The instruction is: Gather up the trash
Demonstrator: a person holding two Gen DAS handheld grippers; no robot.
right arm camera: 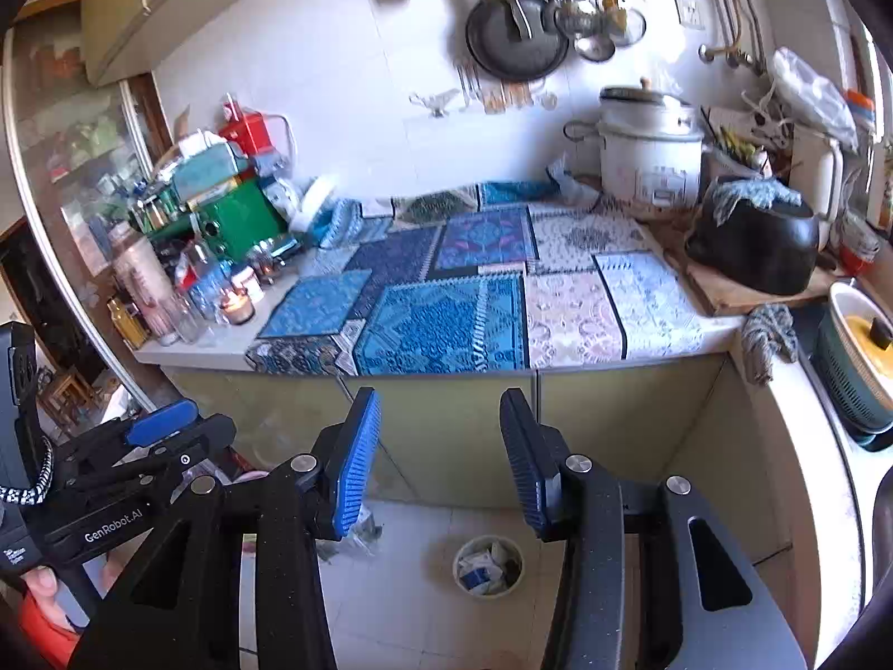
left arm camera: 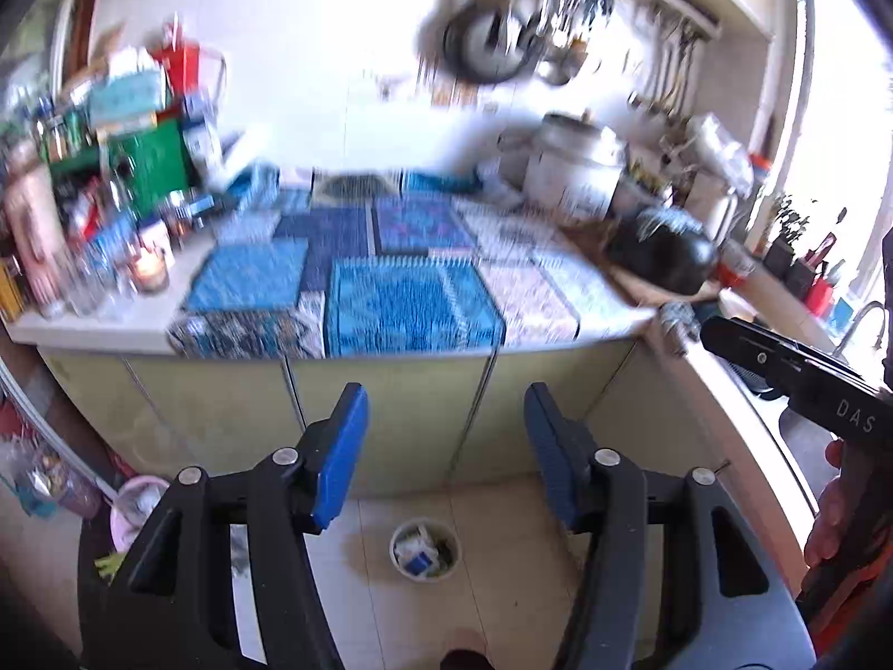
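A cluttered kitchen counter [right arm camera: 184, 349] draped in blue patterned mats [right arm camera: 441, 324] fills the view, a rice cooker [right arm camera: 650, 151] at two o'clock. Both the left gripper [left arm camera: 446, 452] and right gripper [right arm camera: 441, 458] hang part-open and empty above the floor. The trash bin [right arm camera: 488, 565], full of wrappers, stands at six o'clock. The next pickup likely calls for scanning the counter for leftover scraps, approaching slowly.

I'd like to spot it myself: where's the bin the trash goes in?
Find the counter with blue mats. On the floor before its cabinets stands a small round bin, full of paper scraps. It stands alone on the tiles.
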